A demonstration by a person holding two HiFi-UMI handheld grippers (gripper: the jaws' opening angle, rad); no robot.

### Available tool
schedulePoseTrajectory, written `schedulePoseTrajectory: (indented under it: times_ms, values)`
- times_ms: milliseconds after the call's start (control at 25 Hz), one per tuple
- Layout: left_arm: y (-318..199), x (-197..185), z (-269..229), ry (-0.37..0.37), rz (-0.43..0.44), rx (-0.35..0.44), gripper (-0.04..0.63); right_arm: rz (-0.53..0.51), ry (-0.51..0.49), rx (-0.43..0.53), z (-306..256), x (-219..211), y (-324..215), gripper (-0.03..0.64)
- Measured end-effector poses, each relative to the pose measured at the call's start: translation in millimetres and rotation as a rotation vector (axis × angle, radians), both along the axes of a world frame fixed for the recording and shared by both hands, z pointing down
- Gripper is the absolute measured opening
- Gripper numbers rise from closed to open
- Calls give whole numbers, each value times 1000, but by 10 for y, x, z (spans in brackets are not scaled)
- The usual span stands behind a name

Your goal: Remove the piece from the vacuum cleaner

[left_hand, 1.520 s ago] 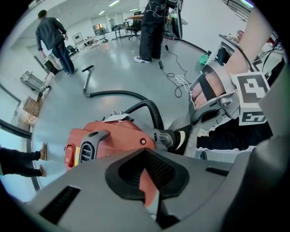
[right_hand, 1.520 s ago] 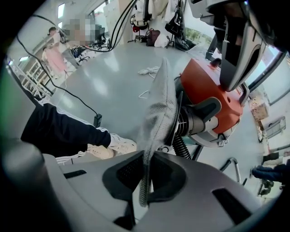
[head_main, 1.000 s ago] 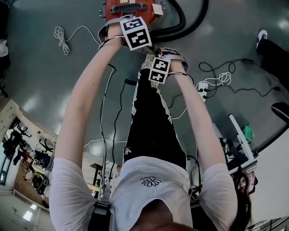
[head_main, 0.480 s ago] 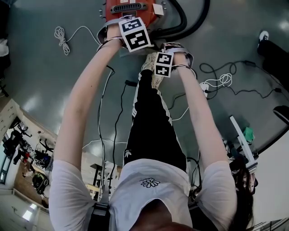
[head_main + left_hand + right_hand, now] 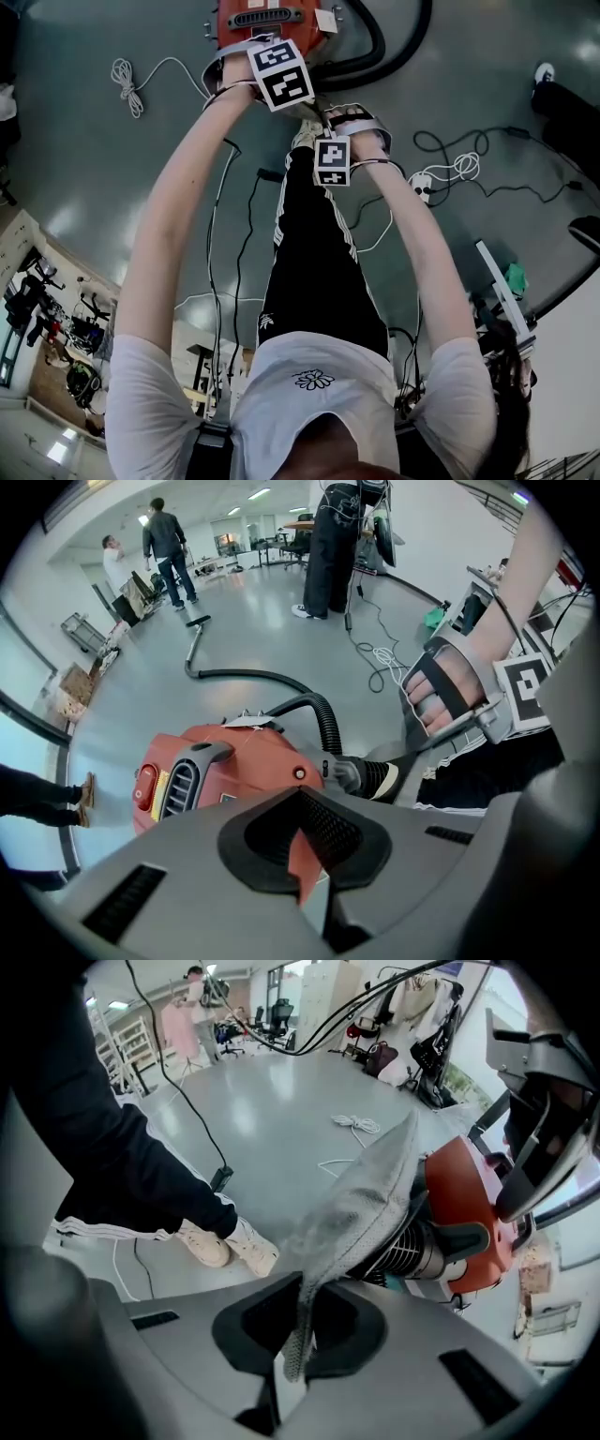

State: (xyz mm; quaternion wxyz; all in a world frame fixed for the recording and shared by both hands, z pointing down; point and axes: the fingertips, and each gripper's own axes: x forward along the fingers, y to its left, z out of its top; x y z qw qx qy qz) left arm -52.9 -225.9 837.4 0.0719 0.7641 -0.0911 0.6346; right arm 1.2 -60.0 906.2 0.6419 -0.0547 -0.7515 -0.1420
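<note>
Right gripper view: grey piece pinched between the fingers.

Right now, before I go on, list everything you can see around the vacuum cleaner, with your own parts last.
vacuum cleaner: one, red, on the floor ahead of both grippers
hose: one, black, ribbed, runs from the vacuum cleaner and curls across the floor
cloth piece: one, grey, between the right gripper and the vacuum cleaner
cord coil: one, white, on the floor left of the vacuum cleaner
power strip: one, white, on the floor right of the right gripper
bystanders: at least three, dark and white clothes, far across the hall
floor: grey, glossy
left gripper: grey, at the vacuum cleaner's body, jaws close together on a red sliver, grip unclear
right gripper: grey, shut on the cloth piece
leg: one, black trousers with white stripes
</note>
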Motion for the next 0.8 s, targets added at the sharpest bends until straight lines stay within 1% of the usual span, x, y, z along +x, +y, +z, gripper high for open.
schedulePoseTrajectory:
  times_ms: [80,160,240,360,400,440,480,520,560,600,680,720,800]
  values:
    - [-4,-12,7,3,-6,2,5,7,0,5,-27,-47,18,23]
    - [3,-11,15,2,-11,-1,5,-7,3,9,-32,-77,76,23]
    - [4,-2,13,1,-10,1,5,-38,0,-18,-37,-130,222,23]
    - [-11,-11,-3,12,-22,10,5,-153,-10,-104,-13,-206,758,23]
    - [-8,-16,-5,17,-29,10,5,-154,-14,-116,9,-200,927,23]
    - [0,-16,-2,22,-34,9,5,-107,-16,-128,27,-174,1030,23]
    - [3,-13,2,27,-39,9,5,-37,-16,-140,38,-137,1058,22]
    - [-4,-10,3,32,-43,14,5,24,-13,-144,40,-100,1025,23]
    - [-16,-11,-2,35,-49,23,5,61,-10,-140,33,-73,960,23]
    - [-25,-14,-12,38,-55,39,5,78,-8,-131,19,-56,887,23]
    - [-12,-23,-23,41,-78,71,5,81,-3,-118,-24,-35,775,23]
    - [6,-34,-23,46,-105,75,5,76,0,-112,-50,-30,736,23]
    - [33,-70,-60,75,-191,57,5,77,1,-100,-118,-31,652,23]
